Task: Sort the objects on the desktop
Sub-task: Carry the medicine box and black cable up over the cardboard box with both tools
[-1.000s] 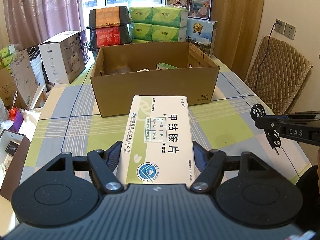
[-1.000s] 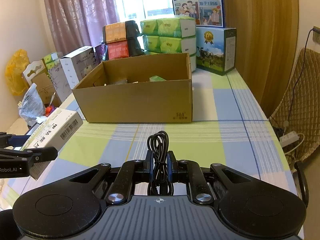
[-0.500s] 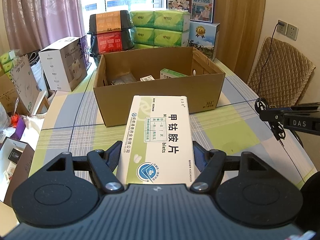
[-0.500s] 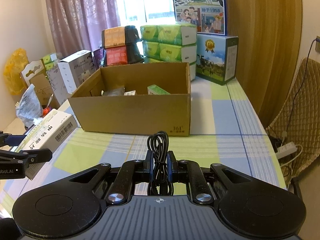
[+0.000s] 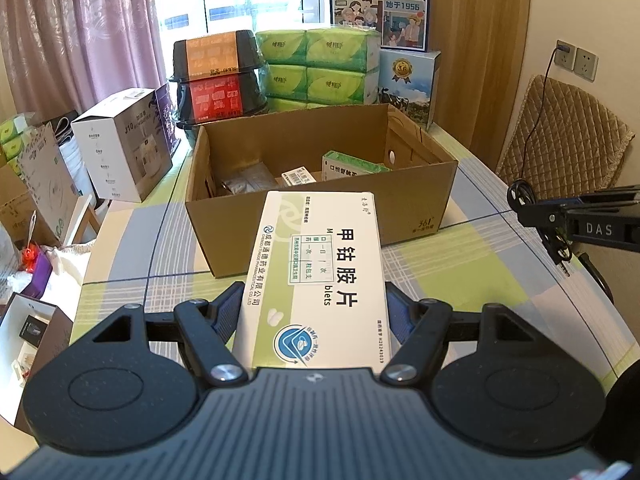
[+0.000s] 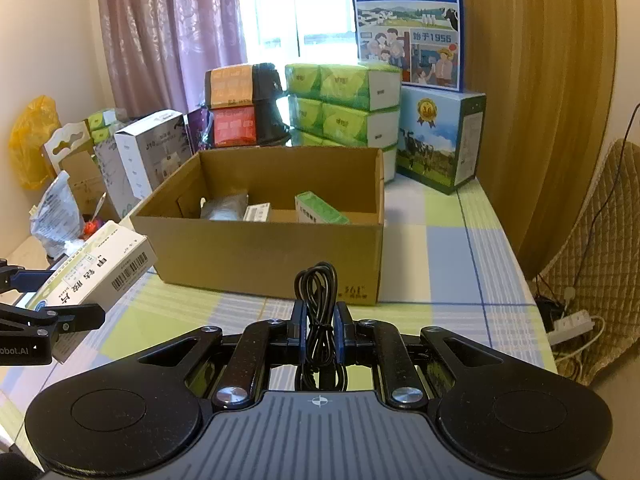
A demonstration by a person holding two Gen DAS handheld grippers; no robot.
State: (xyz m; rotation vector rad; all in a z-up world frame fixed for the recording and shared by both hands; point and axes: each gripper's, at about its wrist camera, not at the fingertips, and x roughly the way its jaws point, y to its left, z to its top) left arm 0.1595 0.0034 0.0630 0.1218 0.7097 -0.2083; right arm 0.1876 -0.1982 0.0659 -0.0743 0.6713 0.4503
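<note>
Both tools have risen and drawn a little closer to the cardboard box [image 5: 320,184] since the earlier frames, so more of its floor now shows over the near wall. The left tool [image 5: 314,304] is pinched on a white and green medicine carton [image 5: 316,276], its two fingers pressed against the carton's long sides, with the carton lying flat between them and pointing toward the box. From the right wrist view the same carton [image 6: 96,272] appears at the left edge, held above the tabletop [image 6: 460,280], just short of the box's near left corner.

The right tool [image 6: 320,328] is pressed together on a coiled black cable [image 6: 318,300], whose loop stands up between the blue pads and whose tail hangs below them. In the left wrist view that tool [image 5: 560,222] reaches in from the right edge, the cable's plug dangling over the checked tablecloth.

Inside the open box lie a green and white packet [image 6: 318,210] toward the right, a small white barcoded packet [image 6: 256,212] in the middle, and a grey pouch [image 6: 224,208] to the left. Behind the box are stacked green tissue packs [image 6: 344,100] and a blue milk carton box [image 6: 436,140].
</note>
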